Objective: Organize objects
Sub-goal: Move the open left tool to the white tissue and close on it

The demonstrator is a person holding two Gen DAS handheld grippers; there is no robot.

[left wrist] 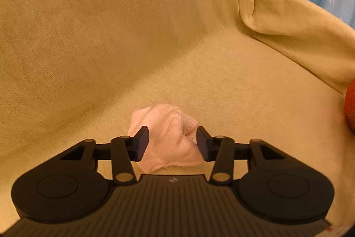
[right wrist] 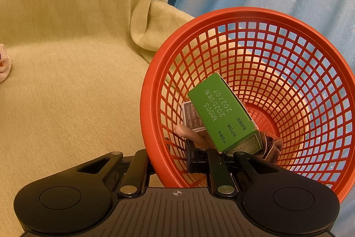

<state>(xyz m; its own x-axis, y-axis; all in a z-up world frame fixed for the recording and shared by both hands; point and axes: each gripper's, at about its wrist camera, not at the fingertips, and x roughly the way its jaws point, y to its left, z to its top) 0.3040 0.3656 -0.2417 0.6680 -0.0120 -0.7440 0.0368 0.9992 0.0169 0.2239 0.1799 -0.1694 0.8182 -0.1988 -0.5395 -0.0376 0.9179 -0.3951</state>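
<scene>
My left gripper points forward and slightly down, its 2 fingers spread apart, the pads facing each other across a wide gap with soft material lying between them; the left pad touches it, and the right pad sits right at its edge. My right gripper is tipped forward too. Its left finger shows as a dark pad; the other finger is hidden, so I cannot tell how the jaws stand.
</scene>
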